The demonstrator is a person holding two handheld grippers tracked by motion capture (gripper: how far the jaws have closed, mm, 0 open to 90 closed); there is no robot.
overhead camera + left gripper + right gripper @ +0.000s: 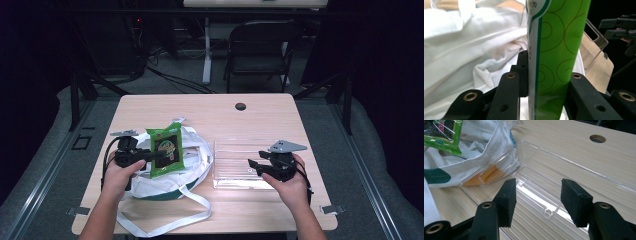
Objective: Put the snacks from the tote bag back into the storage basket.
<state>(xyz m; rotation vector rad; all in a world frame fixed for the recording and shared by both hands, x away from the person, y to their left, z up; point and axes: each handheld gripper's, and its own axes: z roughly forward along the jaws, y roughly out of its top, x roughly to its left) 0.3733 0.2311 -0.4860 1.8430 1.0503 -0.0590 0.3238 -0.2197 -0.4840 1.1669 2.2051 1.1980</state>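
The left gripper (150, 156), jaws clamped on the edge of the green seaweed snack packet (166, 149) held above the white tote bag (192, 150), could let the slick film slip before reaching the clear plastic bin (235, 165), where the right gripper (256, 165) waits with jaws apart.

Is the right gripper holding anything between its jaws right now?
No, the right gripper has its jaws apart with nothing between them, hovering over the clear plastic tray.

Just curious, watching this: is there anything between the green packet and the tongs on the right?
Yes. In the high view, the near wall of the clear tray stands between the green packet and the right tongs, which hover open over it.
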